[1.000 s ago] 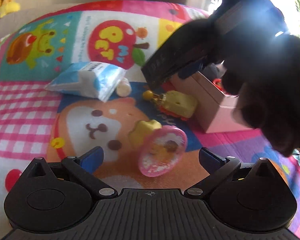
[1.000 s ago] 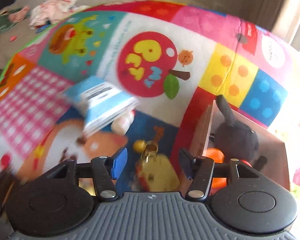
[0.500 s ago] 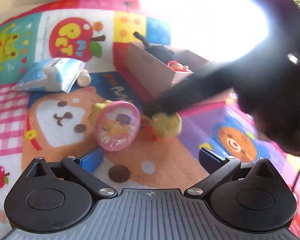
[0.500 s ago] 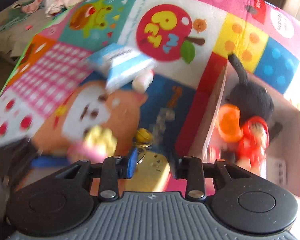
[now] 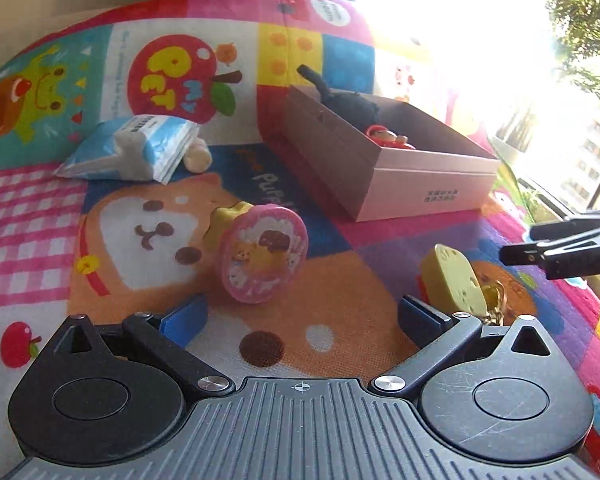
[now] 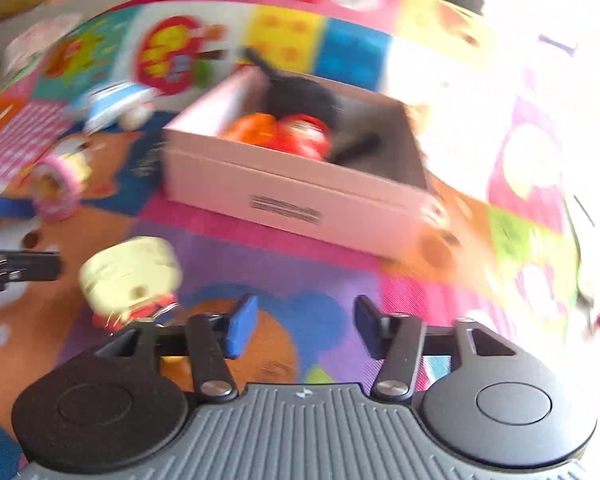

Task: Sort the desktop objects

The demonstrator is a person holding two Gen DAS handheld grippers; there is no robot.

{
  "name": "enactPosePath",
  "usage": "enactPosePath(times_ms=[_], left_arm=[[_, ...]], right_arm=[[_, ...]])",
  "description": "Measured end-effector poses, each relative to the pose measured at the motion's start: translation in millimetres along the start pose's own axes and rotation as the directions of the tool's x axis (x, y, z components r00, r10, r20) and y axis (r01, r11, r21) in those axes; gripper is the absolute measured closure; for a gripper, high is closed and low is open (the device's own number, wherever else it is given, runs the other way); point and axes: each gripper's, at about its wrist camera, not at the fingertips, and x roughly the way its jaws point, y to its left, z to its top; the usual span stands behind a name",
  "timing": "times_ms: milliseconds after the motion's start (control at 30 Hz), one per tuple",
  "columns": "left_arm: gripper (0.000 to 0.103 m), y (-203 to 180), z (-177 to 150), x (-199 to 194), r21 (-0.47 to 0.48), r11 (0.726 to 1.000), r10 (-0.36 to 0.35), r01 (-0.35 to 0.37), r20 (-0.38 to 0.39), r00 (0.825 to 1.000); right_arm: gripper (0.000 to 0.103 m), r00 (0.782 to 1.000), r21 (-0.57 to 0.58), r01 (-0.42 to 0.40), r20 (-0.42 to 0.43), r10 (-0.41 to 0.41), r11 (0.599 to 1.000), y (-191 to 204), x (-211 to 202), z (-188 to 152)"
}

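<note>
Both grippers, left [image 5: 300,312] and right [image 6: 304,330], stand apart and empty. The yellow toy [image 5: 454,280] lies on the mat [image 5: 340,340], near the box [image 5: 400,160], by the left gripper's right finger. Best centre over it, then close gently before lifting to the box.

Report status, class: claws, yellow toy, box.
Left claw open, empty. Right claw open, empty. Yellow toy on mat, outside box. Nothing blocking.

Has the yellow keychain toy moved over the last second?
Yes. The yellow keychain toy has gone from beside the box wall, out past its front corner, toward the camera.
</note>
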Motion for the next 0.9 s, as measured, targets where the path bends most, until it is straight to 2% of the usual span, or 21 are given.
enactPosePath(times_ms=[33,133,233,300,367,433,500,533,600,700,767,833,900], left_arm=[[0.0,1.5,1.5,-1.6,-0.02,1.0,0.012,-0.012,0.007,1.0],[0.0,5.0,15.5,-5.4,-0.038,0.998,0.054,-0.053,0.033,0.998],[0.0,9.4,42.6,-4.1,-0.021,0.98,0.199,-0.198,0.092,0.976],[0.0,20.0,64.0,1.5,-0.04,0.959,0.285,-0.282,0.132,0.949],[0.0,35.5,85.3,11.3,-0.089,0.939,0.341,-0.331,0.149,0.928],[0.0,51.1,106.1,23.5,-0.123,0.928,0.367,-0.351,0.161,0.916],[0.0,64.8,129.6,40.4,-0.118,0.922,0.385,-0.369,0.167,0.908],[0.0,71.3,141.3,50.8,-0.11,0.91,0.414,-0.4,0.162,0.896],[0.0,86.0,161.5,74.4,-0.097,0.873,0.487,-0.477,0.139,0.863],[0.0,112.3,180.0,109.8,-0.1,0.856,0.51,-0.507,0.018,0.86],[0.0,124.7,179.3,125.1,-0.113,0.843,0.523,-0.527,-0.058,0.85],[0.0,128.6,171.8,132.3,-0.104,0.849,0.505,-0.518,-0.127,0.853],[0.0,124.8,157.9,126.2,-0.101,0.873,0.458,-0.477,-0.165,0.874]], right_arm=[[0.028,1.0,0.072,0.001,0.003,-0.002,0.997,-12.4,0.6,-4.9],[0.022,0.999,0.226,-0.01,0.034,0.002,0.974,-34.9,-0.2,-21.2],[0.016,0.997,0.316,-0.031,0.081,0.006,0.948,-41.0,0.1,-36.3],[0.015,0.994,0.323,-0.025,0.108,-0.01,0.946,-35.8,1.2,-43.0],[0.012,0.991,0.301,-0.005,0.132,-0.036,0.954,-28.8,-1.4,-42.4],[0.002,0.985,0.297,-0.006,0.168,-0.047,0.955,-25.9,-5.9,-43.1],[0.002,0.982,0.305,-0.017,0.185,-0.041,0.952,-27.8,-7.6,-44.1],[0.002,0.983,0.312,-0.021,0.182,-0.038,0.95,-29.1,-6.8,-44.0],[0.002,0.985,0.334,-0.025,0.17,-0.034,0.942,-33.1,-4.7,-43.9],[0.002,0.988,0.367,-0.035,0.155,-0.024,0.929,-38.6,-0.8,-44.3],[0.002,0.989,0.384,-0.042,0.148,-0.017,0.922,-41.2,1.2,-44.6],[0.002,0.99,0.394,-0.048,0.143,-0.01,0.918,-42.7,2.5,-44.8],[0.001,0.99,0.397,-0.052,0.14,-0.004,0.916,-43.0,3.4,-44.9]])
